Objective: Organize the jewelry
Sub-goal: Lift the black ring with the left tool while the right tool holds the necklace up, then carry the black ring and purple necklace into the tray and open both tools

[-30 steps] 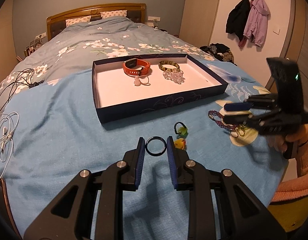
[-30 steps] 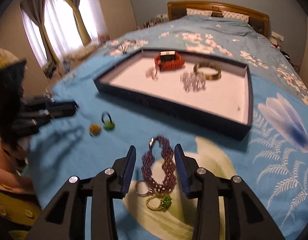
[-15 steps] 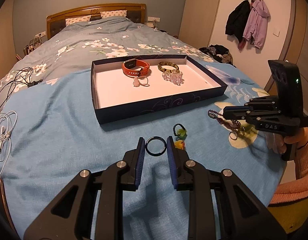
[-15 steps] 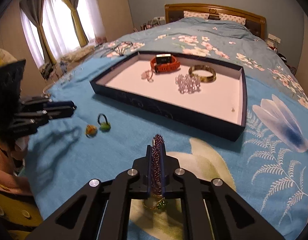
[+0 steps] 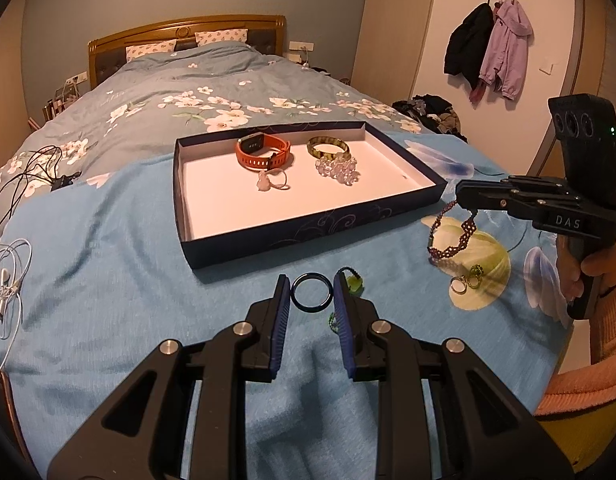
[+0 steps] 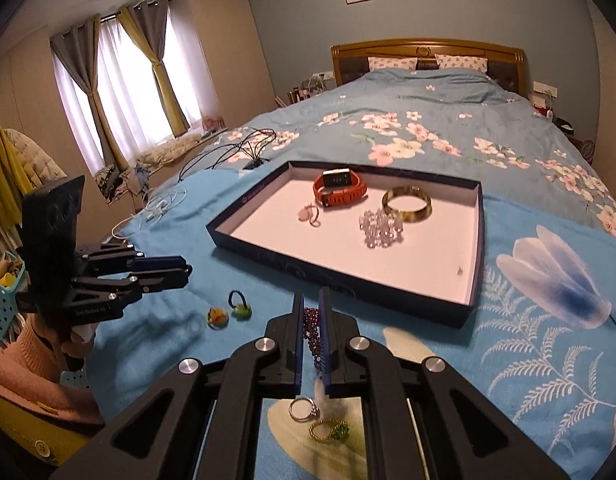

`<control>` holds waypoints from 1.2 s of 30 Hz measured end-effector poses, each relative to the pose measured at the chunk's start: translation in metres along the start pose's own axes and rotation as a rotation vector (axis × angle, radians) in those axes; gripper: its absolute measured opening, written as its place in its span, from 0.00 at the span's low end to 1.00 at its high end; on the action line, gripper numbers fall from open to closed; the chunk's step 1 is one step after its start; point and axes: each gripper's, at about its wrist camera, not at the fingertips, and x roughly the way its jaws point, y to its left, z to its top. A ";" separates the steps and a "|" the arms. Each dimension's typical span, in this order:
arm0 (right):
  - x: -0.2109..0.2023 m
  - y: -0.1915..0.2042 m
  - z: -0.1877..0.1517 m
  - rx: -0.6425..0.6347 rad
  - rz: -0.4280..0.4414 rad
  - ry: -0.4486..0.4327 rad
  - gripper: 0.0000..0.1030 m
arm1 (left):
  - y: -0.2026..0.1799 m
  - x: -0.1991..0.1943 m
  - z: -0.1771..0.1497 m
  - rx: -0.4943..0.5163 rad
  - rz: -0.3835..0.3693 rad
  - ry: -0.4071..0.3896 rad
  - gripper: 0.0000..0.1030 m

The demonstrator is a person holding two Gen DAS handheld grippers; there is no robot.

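Observation:
A dark blue tray (image 5: 308,236) (image 6: 477,236) on the bed holds an orange watch (image 5: 262,152), a green bangle (image 5: 327,147), a clear bead bracelet (image 5: 336,169) and a small pale ring (image 5: 272,181). My left gripper (image 5: 311,297) is shut on a black ring (image 5: 311,291), held between its pads above the blue blanket. My right gripper (image 6: 311,322) (image 5: 459,200) is shut on a purple beaded bracelet (image 5: 453,236) (image 6: 312,330), which hangs from it above the blanket. A silver ring (image 6: 304,409) and a gold-green ring (image 6: 329,429) lie below it.
Two hair ties with green (image 6: 240,305) and orange (image 6: 218,317) charms lie on the blanket before the tray. Cables (image 5: 32,180) and white earphones (image 5: 6,280) lie at the left. Coats (image 5: 487,44) hang on the wall.
My right gripper closed on the purple bracelet and lifted it off the blanket toward the tray. My left gripper kept holding the black ring.

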 end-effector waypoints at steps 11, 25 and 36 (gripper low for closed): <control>-0.011 -0.002 0.019 -0.013 -0.010 -0.066 0.06 | -0.003 -0.005 0.017 0.023 0.003 -0.045 0.22; -0.005 -0.010 0.048 -0.031 -0.024 -0.113 0.06 | 0.005 0.001 0.048 0.028 0.007 -0.089 0.22; 0.019 -0.016 0.066 -0.043 -0.028 -0.102 0.06 | 0.008 0.020 0.069 0.045 0.036 -0.088 0.22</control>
